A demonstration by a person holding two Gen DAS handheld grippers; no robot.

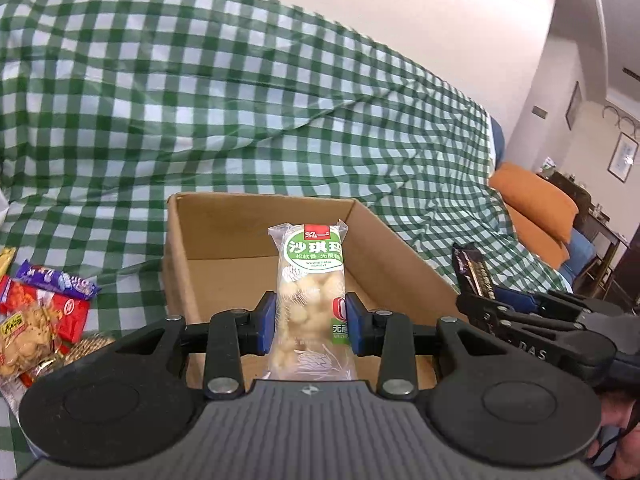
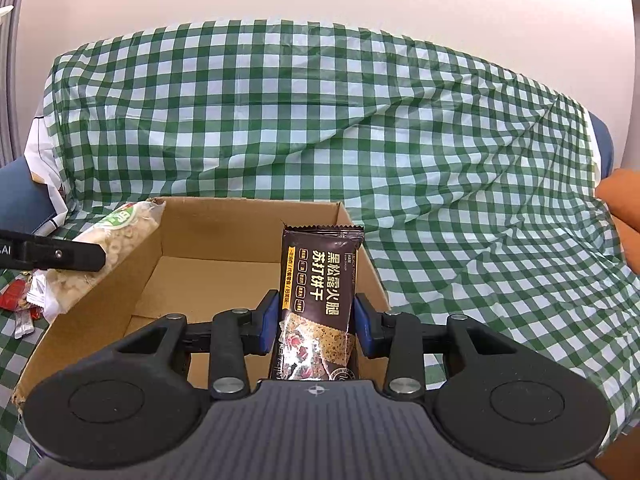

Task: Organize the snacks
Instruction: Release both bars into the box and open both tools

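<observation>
An open cardboard box (image 1: 224,224) (image 2: 224,216) sits on a green checked cloth. My left gripper (image 1: 311,322) is shut on a clear sachima packet (image 1: 310,276) with a green label, held upright over the box's near edge. My right gripper (image 2: 316,322) is shut on a dark brown soda cracker packet (image 2: 320,284), also upright above the box. In the left wrist view the right gripper (image 1: 520,312) shows at the right with the dark packet (image 1: 474,270). In the right wrist view the sachima packet (image 2: 112,248) hangs over the box's left wall.
A heap of loose snacks (image 1: 40,320) in red, purple and clear wrappers lies on the cloth left of the box; a few (image 2: 20,304) show in the right wrist view too. The checked cloth (image 1: 240,100) drapes a sofa back. An orange cushion (image 1: 536,204) lies at the right.
</observation>
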